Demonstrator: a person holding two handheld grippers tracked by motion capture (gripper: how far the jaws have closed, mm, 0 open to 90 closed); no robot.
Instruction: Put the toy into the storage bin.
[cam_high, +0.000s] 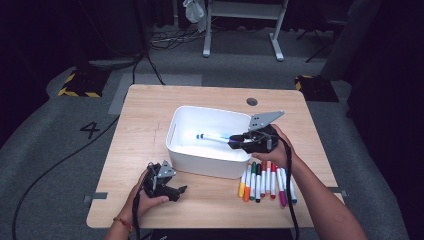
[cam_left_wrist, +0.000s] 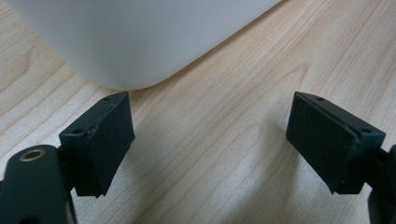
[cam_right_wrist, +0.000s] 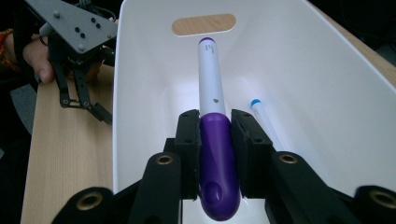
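Note:
A white bin (cam_high: 210, 162) stands in the middle of the wooden table (cam_high: 145, 110). My right gripper (cam_high: 239, 142) hangs over the bin's right end, shut on a purple-capped marker (cam_right_wrist: 211, 79) whose white barrel points along the inside of the bin (cam_right_wrist: 140, 93). The jaws of the right gripper (cam_right_wrist: 215, 117) clamp the purple cap from both sides. A marker with a blue end (cam_right_wrist: 265, 120) lies on the bin floor beside it. My left gripper (cam_high: 179, 190) rests on the table at the bin's front left, open, with bare wood between the jaws of this gripper (cam_left_wrist: 210, 135). The bin's rounded corner (cam_left_wrist: 116, 51) lies just ahead of it.
A row of several coloured markers (cam_high: 265, 181) lies on the table in front of the bin's right end, under my right forearm. A round hole (cam_high: 252, 101) sits near the table's far edge. The left hand and its gripper (cam_right_wrist: 88, 100) appear beyond the bin's rim.

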